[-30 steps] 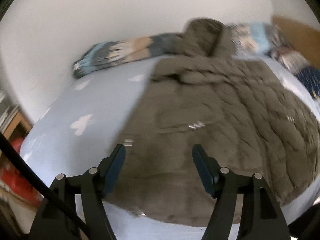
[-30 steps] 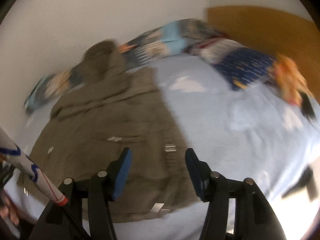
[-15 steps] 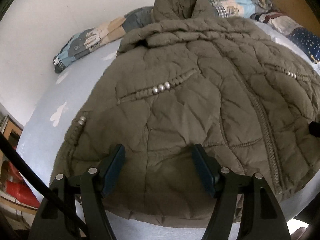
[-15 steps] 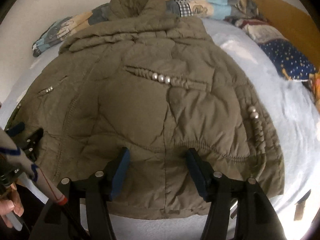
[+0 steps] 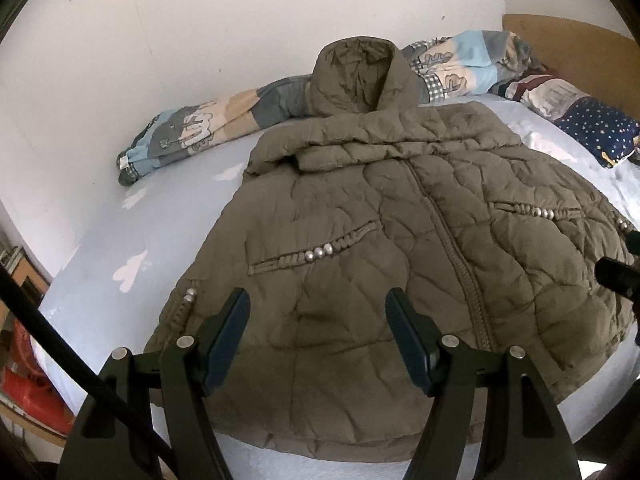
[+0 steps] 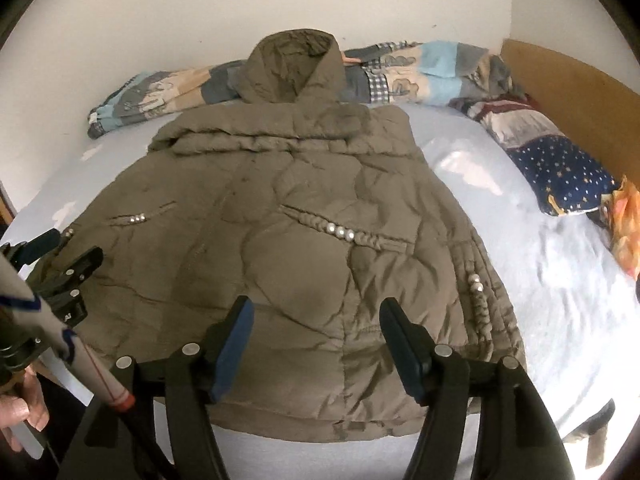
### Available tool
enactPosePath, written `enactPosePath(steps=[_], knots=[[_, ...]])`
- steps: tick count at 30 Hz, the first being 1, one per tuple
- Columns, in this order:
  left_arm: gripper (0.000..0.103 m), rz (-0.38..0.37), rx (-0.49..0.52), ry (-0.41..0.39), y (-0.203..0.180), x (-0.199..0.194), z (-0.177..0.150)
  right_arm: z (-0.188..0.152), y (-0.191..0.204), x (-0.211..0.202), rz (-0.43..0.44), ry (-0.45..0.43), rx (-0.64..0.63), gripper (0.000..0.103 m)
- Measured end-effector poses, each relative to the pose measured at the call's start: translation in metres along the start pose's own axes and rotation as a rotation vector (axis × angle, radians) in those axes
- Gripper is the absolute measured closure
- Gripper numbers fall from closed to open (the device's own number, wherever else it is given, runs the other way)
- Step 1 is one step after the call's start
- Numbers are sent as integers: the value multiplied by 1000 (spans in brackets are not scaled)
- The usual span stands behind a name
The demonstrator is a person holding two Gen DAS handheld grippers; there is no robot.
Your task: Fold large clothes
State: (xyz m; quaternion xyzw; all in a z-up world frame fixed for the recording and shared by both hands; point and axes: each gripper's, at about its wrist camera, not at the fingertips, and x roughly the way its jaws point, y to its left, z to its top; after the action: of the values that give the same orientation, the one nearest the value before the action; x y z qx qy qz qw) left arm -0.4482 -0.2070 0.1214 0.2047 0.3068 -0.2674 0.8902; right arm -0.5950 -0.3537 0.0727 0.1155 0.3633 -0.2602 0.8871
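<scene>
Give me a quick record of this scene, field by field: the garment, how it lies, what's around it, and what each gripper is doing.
garment: olive quilted jacket with hood
lay: spread flat on the light blue bed sheet, front up, zipped, hood toward the wall
fold state: not yet folded
nearby: patchwork blanket along the wall; star-print pillow on the right
left gripper: open, above the hem, holding nothing
right gripper: open, above the hem, holding nothing
</scene>
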Motion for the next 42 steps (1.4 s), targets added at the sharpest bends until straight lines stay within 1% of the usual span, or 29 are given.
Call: enactPosePath(steps=[11, 22, 28, 31, 33, 37, 42], knots=[[34, -3, -1, -24, 0, -9, 2, 1, 7, -2, 6, -4, -17, 31], [34, -8, -4, -25, -2, -13, 3, 2, 8, -5, 7, -10, -15, 30], [34, -44, -35, -44, -5, -29, 16, 5, 12, -13, 14, -21, -19, 29], [34, -49, -33, -75, -7, -40, 23, 10, 12, -20, 21, -37, -10, 29], [34, -45, -24, -93, -9, -44, 26, 13, 13, -26, 18, -54, -9, 28], [34, -50, -34, -101, -6, -48, 30, 17, 16, -32, -2, -69, -26, 27], [34, -41, -47, -123, -2, -60, 31, 20, 24, -42, -45, -88, -54, 26]])
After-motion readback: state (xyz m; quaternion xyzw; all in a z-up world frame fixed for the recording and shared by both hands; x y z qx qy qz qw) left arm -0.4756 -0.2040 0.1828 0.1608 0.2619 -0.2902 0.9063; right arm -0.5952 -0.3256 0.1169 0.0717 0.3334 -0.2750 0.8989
